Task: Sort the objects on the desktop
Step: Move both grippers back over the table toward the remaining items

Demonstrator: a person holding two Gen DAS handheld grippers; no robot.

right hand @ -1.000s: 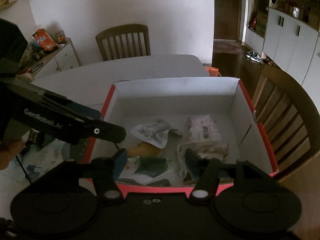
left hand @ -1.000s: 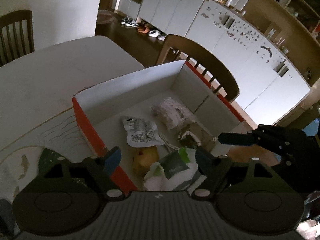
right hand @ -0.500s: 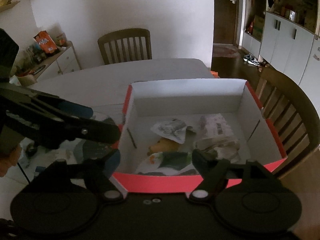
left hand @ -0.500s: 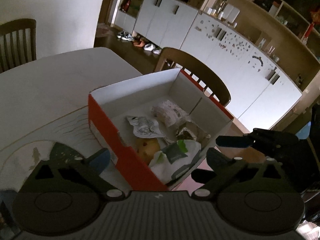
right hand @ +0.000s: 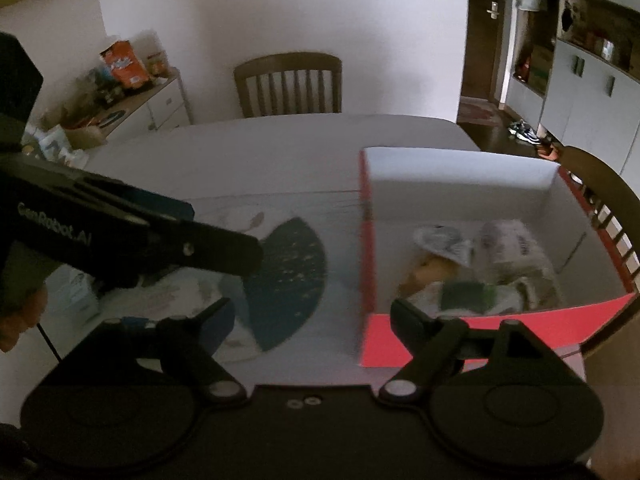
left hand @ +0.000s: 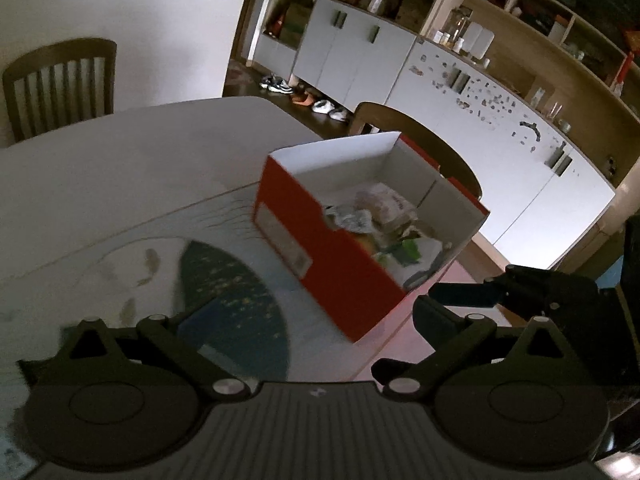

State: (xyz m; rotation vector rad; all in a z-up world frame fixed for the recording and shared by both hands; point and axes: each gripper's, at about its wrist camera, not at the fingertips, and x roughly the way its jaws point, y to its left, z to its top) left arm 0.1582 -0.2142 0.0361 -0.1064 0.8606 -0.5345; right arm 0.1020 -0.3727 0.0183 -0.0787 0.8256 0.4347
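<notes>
1. Swung away to the left since a second ago — both views now show the red box (right hand: 472,332) off to the right instead of dead ahead, with more of the patterned mat (right hand: 288,272) under the tools.
2. Left gripper (left hand: 296,320): fingers have just been opening and stand spread wide, nothing between them but mat and the box's near corner.
3. Right gripper (right hand: 312,316): fingers likewise just been opening, released, empty — only mat and the box's front wall (left hand: 320,256) in the gap.
4. Task's things: crumpled wrappers (right hand: 440,240), a paper packet (right hand: 508,240), a green-and-white pouch (right hand: 472,294) and something yellowish (right hand: 420,272) lie inside the box, which sits at the right edge of the worktop (left hand: 120,168), beside a wooden chair (right hand: 600,184).
5. Step in hand, judged from the empty fingers and the filled box: a drop-off looks finished, and both tools seem to be heading off in search of the next item.
6. Next move calls for finding something left to sort — no loose object is clear on the visible mat, though blur hides detail — then lining one open gripper over it, lowering and closing.
7. Care needed near the box's near corner, close to both tools, to avoid nudging it toward the edge.
</notes>
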